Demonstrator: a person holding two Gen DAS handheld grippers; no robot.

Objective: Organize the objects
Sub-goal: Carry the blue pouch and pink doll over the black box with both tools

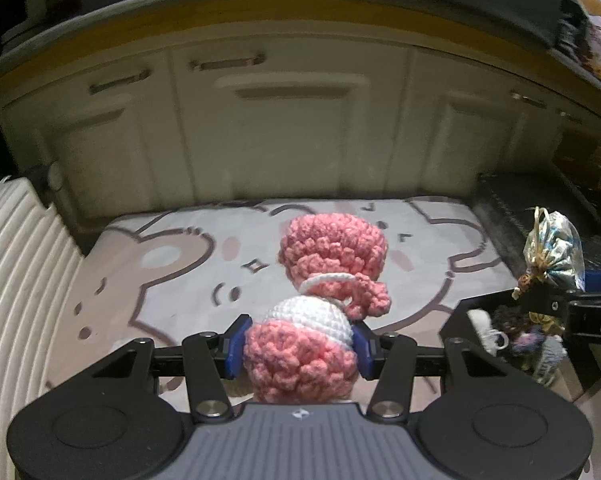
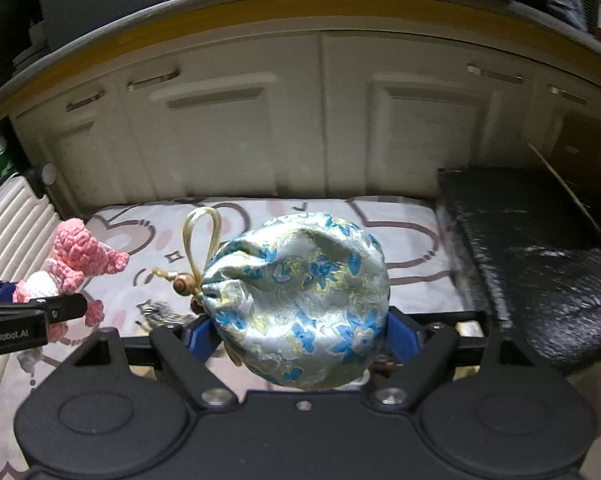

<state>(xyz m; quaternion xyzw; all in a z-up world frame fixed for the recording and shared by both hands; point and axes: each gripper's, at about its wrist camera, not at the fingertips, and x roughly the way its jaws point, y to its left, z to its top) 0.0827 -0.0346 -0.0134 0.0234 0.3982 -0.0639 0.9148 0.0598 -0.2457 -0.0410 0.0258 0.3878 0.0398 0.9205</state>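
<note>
Left hand-held gripper (image 1: 298, 350) is clamped on a pink-and-white crochet toy (image 1: 320, 300), blue pads (image 1: 234, 346) pressing its lower pink part; the toy sticks forward, raised above a cartoon-print mat (image 1: 172, 272). Right hand-held gripper (image 2: 300, 332) is clamped on a silver-blue brocade drawstring pouch (image 2: 300, 300), pads squeezing both sides, pouch held above the same mat (image 2: 412, 248). The pouch's cord loop (image 2: 200, 232) and wooden bead (image 2: 183, 285) point left, clear only in the right wrist view. The left wrist view shows the pouch (image 1: 552, 252) small at its right edge, and below it a black box (image 1: 460, 312) with yarn items (image 1: 528, 340) inside; the right view mostly hides that box behind the pouch, showing only a black rim (image 2: 440, 316). The right wrist view catches the crochet toy (image 2: 80, 260) at far left with the left gripper's finger (image 2: 60, 308) across it, plus a dark glittery slab (image 2: 532, 272) to the right of the mat. Both views show cream cabinet doors (image 1: 280, 120) behind and a ribbed white surface (image 1: 16, 280) on the left.
</note>
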